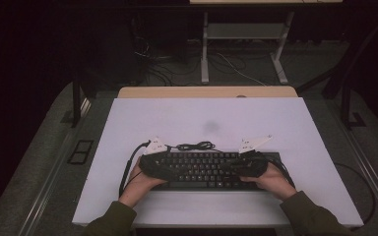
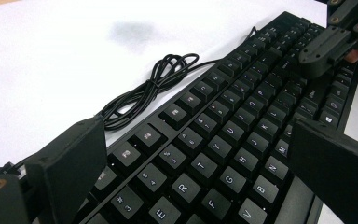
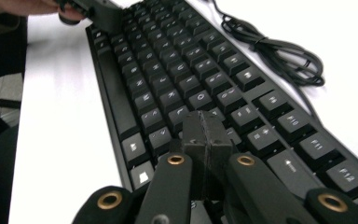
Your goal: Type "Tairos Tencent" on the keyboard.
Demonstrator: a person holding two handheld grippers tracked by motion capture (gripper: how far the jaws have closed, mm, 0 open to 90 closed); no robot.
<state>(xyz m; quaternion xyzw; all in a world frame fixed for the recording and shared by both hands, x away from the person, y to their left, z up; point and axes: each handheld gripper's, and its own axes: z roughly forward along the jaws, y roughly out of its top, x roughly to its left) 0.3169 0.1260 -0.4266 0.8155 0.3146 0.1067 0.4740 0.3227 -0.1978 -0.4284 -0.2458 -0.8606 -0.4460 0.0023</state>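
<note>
A black keyboard [image 1: 204, 169] lies across the near middle of the white table [image 1: 202, 115], with its black cable [image 1: 196, 146] coiled just behind it. My left gripper [image 1: 158, 164] is over the keyboard's left end. In the left gripper view it [image 2: 200, 163] stands open, its jaws spread wide on either side of the letter keys [image 2: 214, 154]. My right gripper [image 1: 241, 164] is at the keyboard's right end. In the right gripper view it [image 3: 206, 133] is shut, tips pressed together low over the keys [image 3: 191, 74] with nothing held between them.
A hand holds each gripper, forearms coming in from the near edge. A grey smudge [image 1: 210, 126] marks the table behind the cable. A wooden desk edge [image 1: 206, 92] runs along the far side, and a white desk frame [image 1: 204, 49] with floor cables stands beyond.
</note>
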